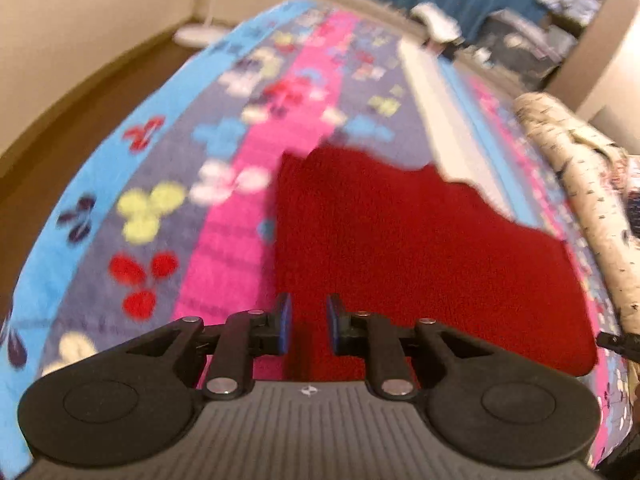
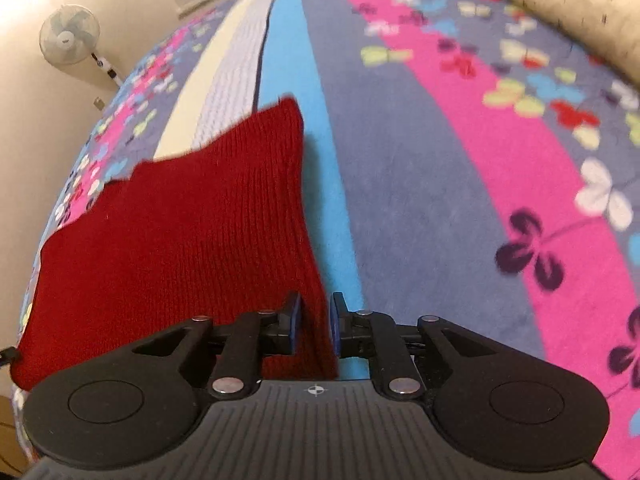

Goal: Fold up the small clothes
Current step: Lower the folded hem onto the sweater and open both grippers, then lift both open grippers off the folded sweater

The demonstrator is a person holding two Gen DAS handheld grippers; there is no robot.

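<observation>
step: pre-grasp for first fold | red knit garment flat on bed blanket, frame centre | left gripper and right gripper jaws narrowly parted, empty | next: pinch near-edge corners, likely fold away

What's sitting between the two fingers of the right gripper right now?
In the right wrist view, the near corner of the red knitted garment runs through the gap of the right gripper. The jaws stand apart, not clamped on it.
</observation>
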